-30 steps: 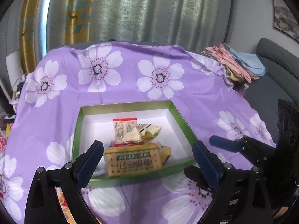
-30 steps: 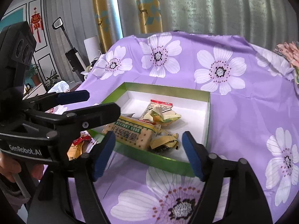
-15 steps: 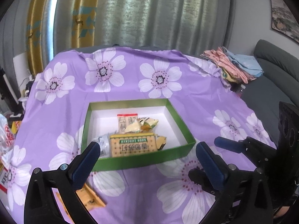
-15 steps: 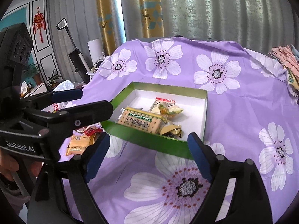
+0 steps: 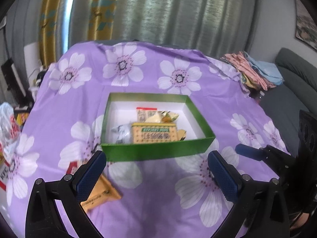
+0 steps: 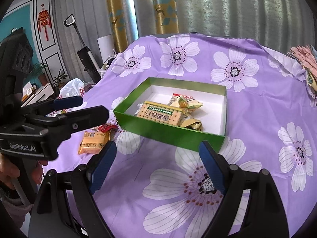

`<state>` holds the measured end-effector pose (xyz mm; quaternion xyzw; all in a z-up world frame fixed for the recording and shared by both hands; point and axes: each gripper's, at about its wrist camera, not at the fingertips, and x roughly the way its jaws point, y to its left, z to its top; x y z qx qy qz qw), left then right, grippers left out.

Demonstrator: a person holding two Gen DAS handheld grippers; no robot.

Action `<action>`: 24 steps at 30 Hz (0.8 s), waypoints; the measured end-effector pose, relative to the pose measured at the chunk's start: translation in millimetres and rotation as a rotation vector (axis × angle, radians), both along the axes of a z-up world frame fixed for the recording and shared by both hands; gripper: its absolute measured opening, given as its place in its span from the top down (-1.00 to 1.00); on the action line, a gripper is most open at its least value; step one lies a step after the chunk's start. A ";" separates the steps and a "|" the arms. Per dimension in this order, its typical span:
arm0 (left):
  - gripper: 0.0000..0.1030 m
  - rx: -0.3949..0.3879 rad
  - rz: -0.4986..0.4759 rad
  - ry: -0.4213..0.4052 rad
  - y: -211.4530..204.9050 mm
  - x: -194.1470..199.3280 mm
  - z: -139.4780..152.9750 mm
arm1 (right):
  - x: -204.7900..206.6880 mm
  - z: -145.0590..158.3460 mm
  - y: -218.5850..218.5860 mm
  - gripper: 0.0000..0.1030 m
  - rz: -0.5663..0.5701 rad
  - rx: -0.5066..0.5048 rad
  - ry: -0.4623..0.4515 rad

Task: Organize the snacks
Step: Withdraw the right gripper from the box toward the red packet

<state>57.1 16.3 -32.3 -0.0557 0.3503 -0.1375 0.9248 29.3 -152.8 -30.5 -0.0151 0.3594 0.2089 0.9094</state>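
At the lower left of the left wrist view, an orange snack packet (image 5: 101,194) is lying outside the box on the purple flowered surface (image 5: 59,119), seemingly awaiting collection; the left gripper (image 5: 156,170) is being held above it, jaws apart and empty; at centre, the green box (image 5: 158,150) is being used to gather a cracker pack (image 5: 152,134) and wrapped snacks; the right gripper (image 6: 156,166) is being held with jaws apart, empty, short of the box.

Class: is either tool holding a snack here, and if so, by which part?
Nothing is held. The left tool and right tool are both open and empty, short of the green box.
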 end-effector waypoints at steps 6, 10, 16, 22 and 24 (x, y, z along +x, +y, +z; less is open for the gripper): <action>-0.97 -0.072 0.101 0.040 51.1 -10.6 -12.8 | -3.4 -8.2 7.7 -0.66 0.019 -0.008 0.022; -0.97 -0.102 0.191 0.068 88.7 -20.3 -26.3 | -3.5 -15.2 11.3 -0.66 0.028 -0.004 0.040; -0.97 -0.123 0.275 0.140 120.1 -29.3 -56.4 | -1.5 -31.4 18.4 -0.66 0.052 -0.003 0.084; -0.97 -0.131 0.261 0.199 116.7 -32.2 -79.6 | 0.2 -46.8 27.1 -0.66 0.081 -0.006 0.126; -0.97 -0.137 0.255 0.201 115.6 -31.6 -81.2 | 0.6 -50.7 30.8 -0.66 0.094 -0.009 0.135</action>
